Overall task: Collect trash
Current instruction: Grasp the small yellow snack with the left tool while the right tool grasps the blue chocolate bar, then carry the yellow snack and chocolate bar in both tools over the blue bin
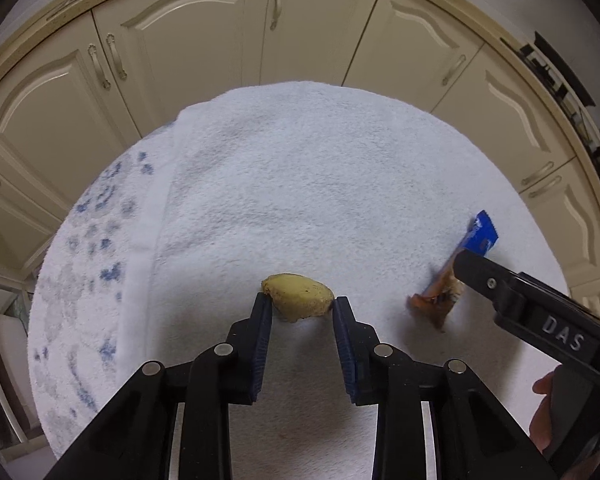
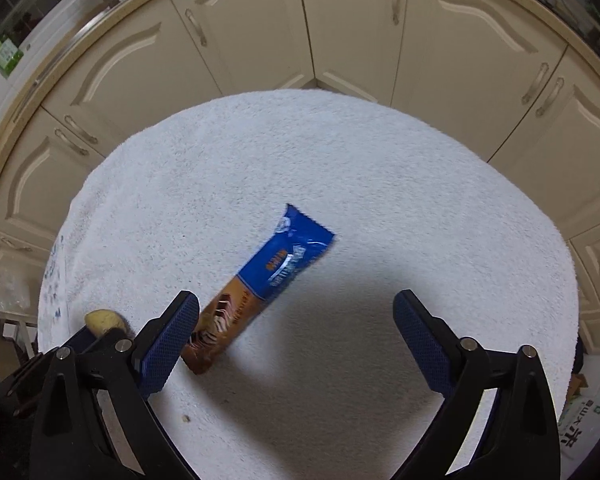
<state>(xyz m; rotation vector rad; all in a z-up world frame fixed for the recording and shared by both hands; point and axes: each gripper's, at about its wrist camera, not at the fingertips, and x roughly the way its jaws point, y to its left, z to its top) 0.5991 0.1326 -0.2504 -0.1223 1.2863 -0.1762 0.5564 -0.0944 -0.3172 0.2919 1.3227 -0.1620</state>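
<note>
A yellowish lump of food scrap (image 1: 298, 296) lies on a white towel (image 1: 300, 180). My left gripper (image 1: 300, 299) points down at it, and its blue pads touch the lump on both sides. The same scrap (image 2: 104, 320) shows at the left edge of the right wrist view. A blue and brown snack wrapper (image 2: 268, 276) lies flat on the towel (image 2: 380, 168). My right gripper (image 2: 296, 300) hangs open above it, the left finger (image 2: 168, 344) covering the wrapper's brown end. In the left wrist view the wrapper (image 1: 480, 236) is partly hidden behind a right gripper finger (image 1: 480, 272).
Cream cabinet doors (image 1: 188, 36) with metal handles curve around the far side of the towel. The towel's left part carries a blue pattern (image 1: 100, 232). A small crumb (image 2: 186, 419) lies near the front. A hand (image 1: 544, 412) holds the right gripper's handle.
</note>
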